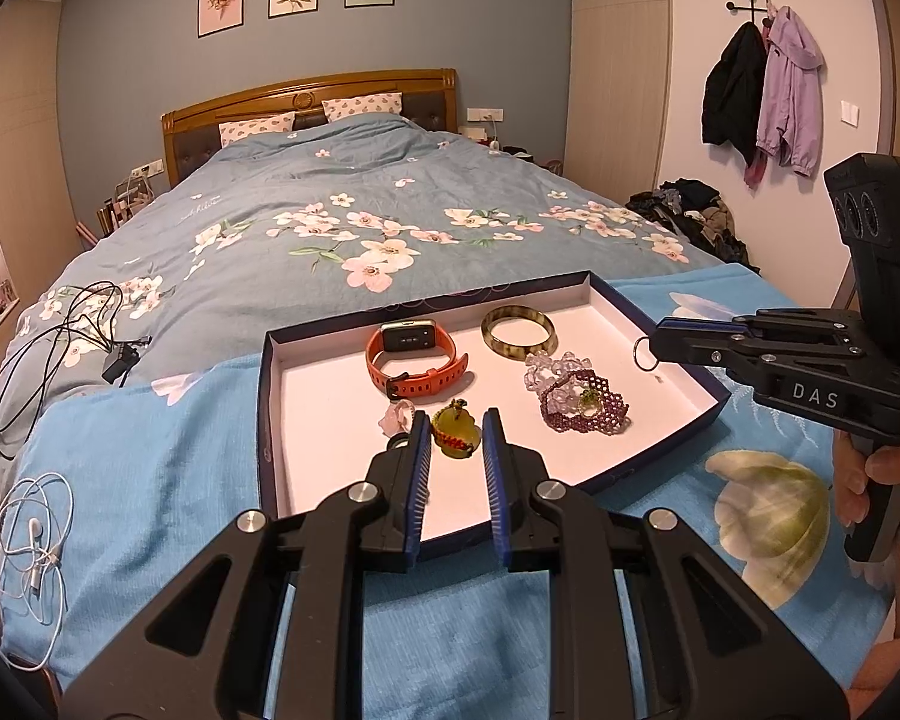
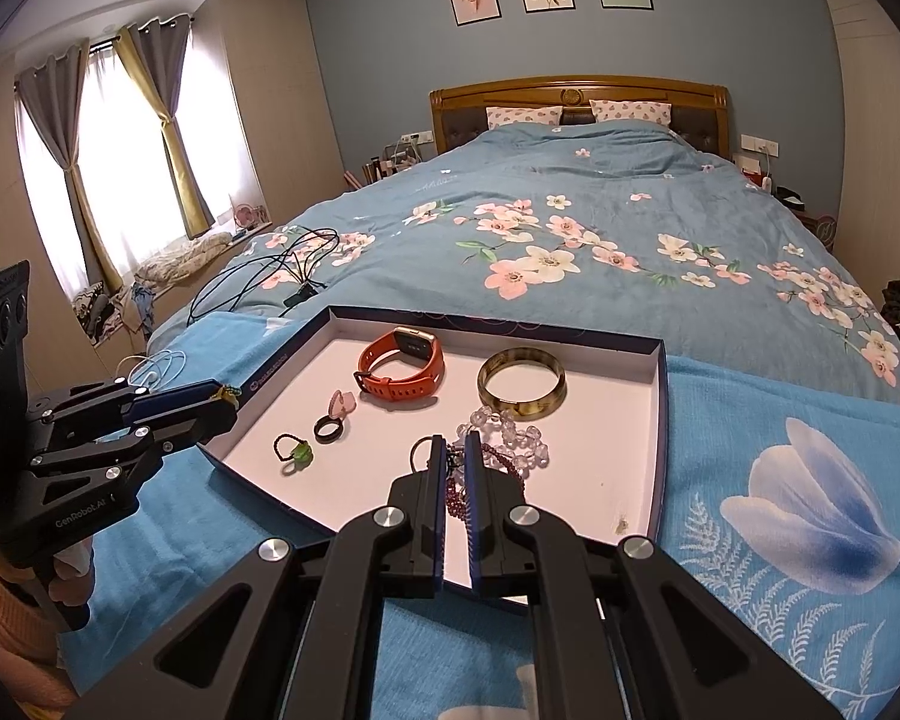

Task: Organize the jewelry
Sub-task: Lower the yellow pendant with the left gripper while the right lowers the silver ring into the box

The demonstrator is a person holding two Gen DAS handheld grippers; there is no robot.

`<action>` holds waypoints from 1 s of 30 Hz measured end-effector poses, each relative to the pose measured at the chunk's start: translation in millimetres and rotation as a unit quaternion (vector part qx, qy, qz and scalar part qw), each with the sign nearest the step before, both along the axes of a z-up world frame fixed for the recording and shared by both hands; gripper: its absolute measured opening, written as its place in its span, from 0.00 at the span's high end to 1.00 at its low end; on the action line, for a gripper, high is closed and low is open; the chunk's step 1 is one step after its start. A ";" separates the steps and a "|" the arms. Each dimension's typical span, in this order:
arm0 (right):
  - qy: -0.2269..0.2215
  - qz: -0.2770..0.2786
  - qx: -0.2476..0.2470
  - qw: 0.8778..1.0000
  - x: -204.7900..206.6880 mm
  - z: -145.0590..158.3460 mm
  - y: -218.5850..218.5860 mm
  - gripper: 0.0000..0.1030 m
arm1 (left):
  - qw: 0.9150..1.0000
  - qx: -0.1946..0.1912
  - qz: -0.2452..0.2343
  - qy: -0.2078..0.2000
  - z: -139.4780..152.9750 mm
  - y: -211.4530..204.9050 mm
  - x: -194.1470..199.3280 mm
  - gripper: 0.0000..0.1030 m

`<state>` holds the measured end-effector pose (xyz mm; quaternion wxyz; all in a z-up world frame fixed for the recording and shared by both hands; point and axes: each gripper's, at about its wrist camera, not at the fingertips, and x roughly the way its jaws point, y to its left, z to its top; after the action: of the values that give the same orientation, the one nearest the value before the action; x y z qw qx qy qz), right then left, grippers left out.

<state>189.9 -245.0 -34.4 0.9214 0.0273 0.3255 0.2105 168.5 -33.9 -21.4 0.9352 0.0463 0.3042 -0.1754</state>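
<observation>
A dark blue tray (image 1: 330, 480) (image 2: 606, 450) with a white floor lies on a light blue towel on the bed. It holds an orange smartwatch (image 1: 417, 360) (image 2: 405, 369), an amber bangle (image 1: 517, 331) (image 2: 522, 384), clear and purple bead bracelets (image 1: 576, 399) (image 2: 510, 438), a pink piece (image 2: 343, 403), a black ring (image 2: 329, 429) and a small green charm (image 2: 297, 453). My left gripper (image 1: 456, 438) (image 2: 225, 399) is shut on a yellow-green pendant (image 1: 455, 426) over the tray's near left edge. My right gripper (image 2: 456, 462) (image 1: 657, 345) is shut on a thin metal ring (image 1: 635, 354) (image 2: 414, 453) above the bead bracelets.
A black cable (image 1: 48, 348) and white earphones (image 1: 30, 534) lie on the floral duvet left of the tray. A hand (image 1: 864, 480) grips the right tool's handle. Clothes are piled on the floor at the right (image 1: 690, 210).
</observation>
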 end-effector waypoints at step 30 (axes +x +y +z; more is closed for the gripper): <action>0.013 -0.005 -0.011 1.000 6.1 -13.5 -19.9 0.96 | 1.000 0.003 0.005 0.011 -5.9 2.4 16.9 0.83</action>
<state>196.0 -264.9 -47.9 0.9185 0.0210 0.3393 0.2019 185.3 -31.5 -27.3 0.9326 0.0458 0.3148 -0.1702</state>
